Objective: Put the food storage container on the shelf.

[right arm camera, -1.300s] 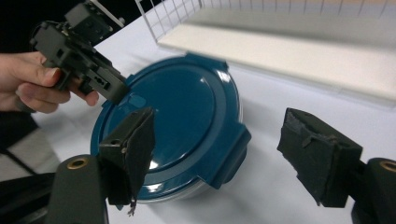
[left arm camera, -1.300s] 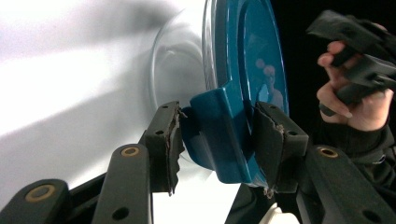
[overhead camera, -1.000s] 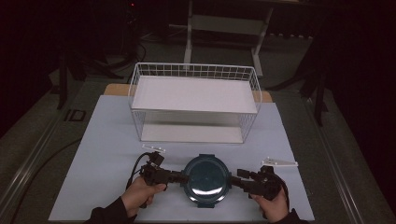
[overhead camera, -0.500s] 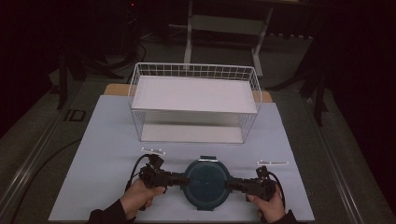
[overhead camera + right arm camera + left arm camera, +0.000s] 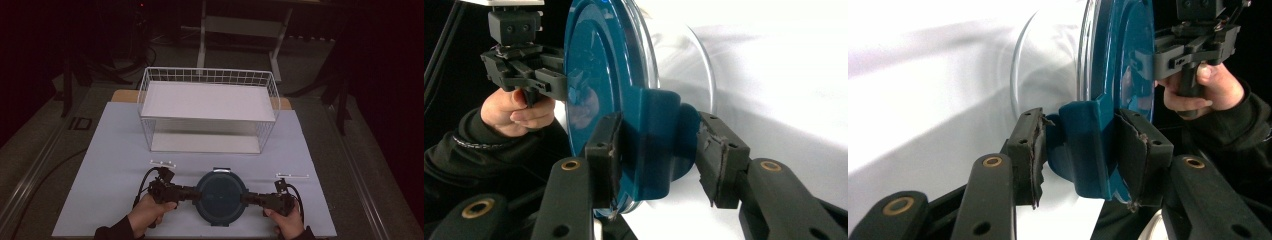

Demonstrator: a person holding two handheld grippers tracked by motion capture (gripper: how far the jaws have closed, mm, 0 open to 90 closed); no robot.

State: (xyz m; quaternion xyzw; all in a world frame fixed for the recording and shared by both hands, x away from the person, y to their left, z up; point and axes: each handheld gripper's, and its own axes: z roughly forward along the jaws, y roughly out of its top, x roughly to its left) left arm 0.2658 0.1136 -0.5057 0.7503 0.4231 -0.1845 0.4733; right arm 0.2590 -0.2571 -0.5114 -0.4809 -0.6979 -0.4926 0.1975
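Right hand-held gripper (image 5: 248, 199) lowered onto container (image 5: 220, 198).

Your left gripper (image 5: 192, 192) and right gripper (image 5: 246, 199) are matte black, each with two flat jaw arms pinned by brass-ringed rivets and ending in worn, ragged-edged pads (image 5: 1031, 150). A thin black cable (image 5: 141, 186) loops from each grip. You wear dark sleeves (image 5: 484, 160) with ribbed cuffs.

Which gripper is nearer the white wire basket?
Left, slightly. The left gripper sits at the round container's left, a bit closer to the basket than the right gripper.
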